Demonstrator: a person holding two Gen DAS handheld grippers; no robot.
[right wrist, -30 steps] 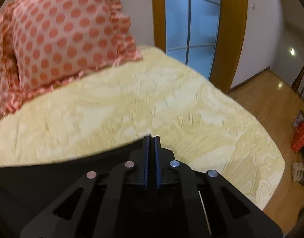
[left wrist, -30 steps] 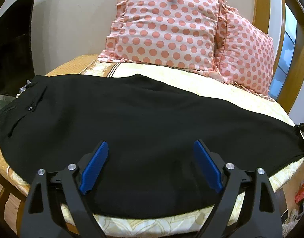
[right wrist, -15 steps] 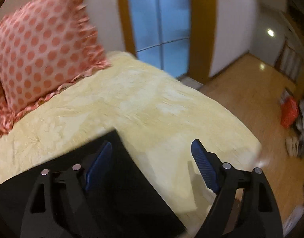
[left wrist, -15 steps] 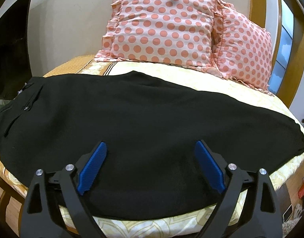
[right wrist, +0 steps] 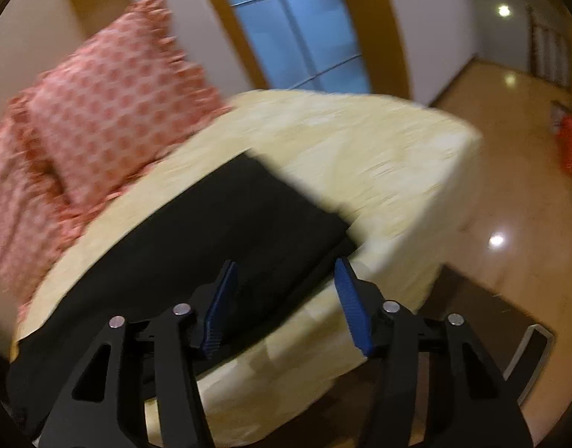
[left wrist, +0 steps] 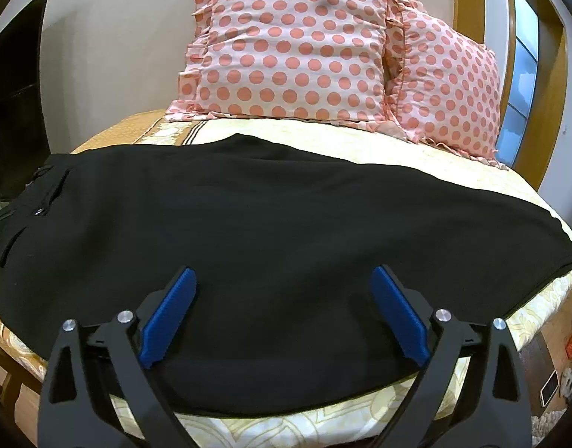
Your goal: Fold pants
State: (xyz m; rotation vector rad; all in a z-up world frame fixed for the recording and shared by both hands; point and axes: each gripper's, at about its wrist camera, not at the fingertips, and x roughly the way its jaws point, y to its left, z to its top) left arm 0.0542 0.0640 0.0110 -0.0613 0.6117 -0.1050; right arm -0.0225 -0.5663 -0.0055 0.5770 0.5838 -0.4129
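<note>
Black pants (left wrist: pixel 271 231) lie flat across the yellow bed (left wrist: pixel 360 142), folded lengthwise, waistband with a button at the left and leg cuffs at the right. My left gripper (left wrist: pixel 282 310) is open and empty, hovering over the pants' near edge. In the right wrist view the cuff end of the pants (right wrist: pixel 248 216) lies near the bed's corner. My right gripper (right wrist: pixel 286 306) is open and empty, above the near edge of the cuff end; this view is blurred.
Two pink polka-dot pillows (left wrist: pixel 297 48) lean on the wall at the head of the bed. A glass door with a wooden frame (right wrist: pixel 286 26) stands beyond the bed. Wooden floor (right wrist: pixel 510 186) lies to the right, with a red bag (right wrist: pixel 571 145) on it.
My right gripper let go of the pants' cuff, opened, and pulled back from the bed. The left gripper stayed open and drew back slightly.
</note>
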